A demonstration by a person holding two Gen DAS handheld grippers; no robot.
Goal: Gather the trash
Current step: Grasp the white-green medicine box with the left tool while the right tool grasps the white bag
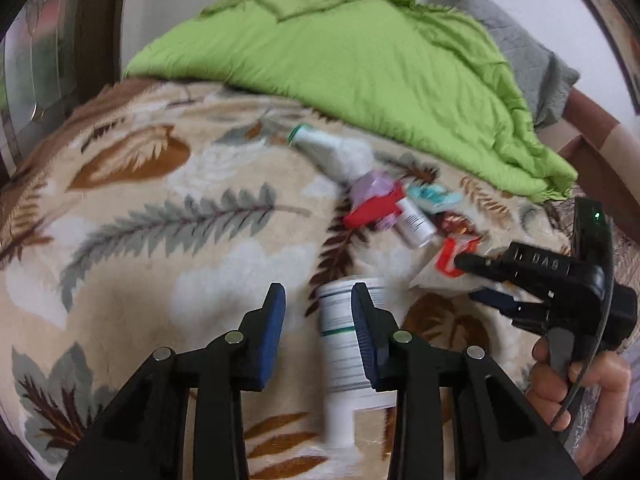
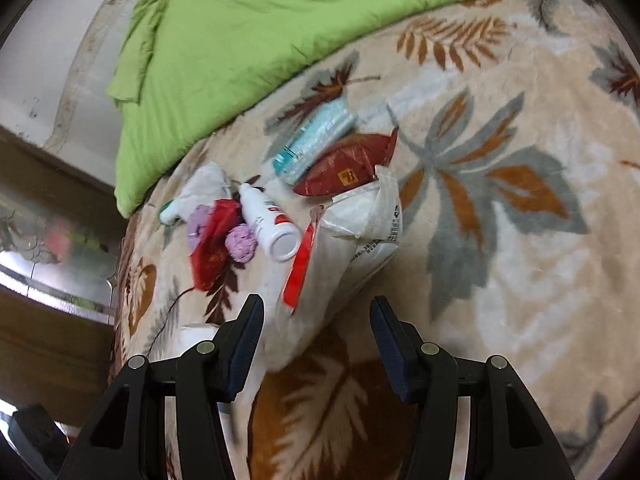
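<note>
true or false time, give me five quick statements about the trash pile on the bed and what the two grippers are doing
1. The left gripper is open. True.
2. The left gripper has a white bottle clamped between its pads. False: the white container lies on the leaf-print blanket under the right finger, not gripped.
3. The right gripper is shut on the red wrapper. False: it is open, above a white plastic bag.
4. A green quilt lies behind the trash pile. True.
5. The white bottle in the pile stands upright. False: it lies on its side beside a purple wad.
</note>
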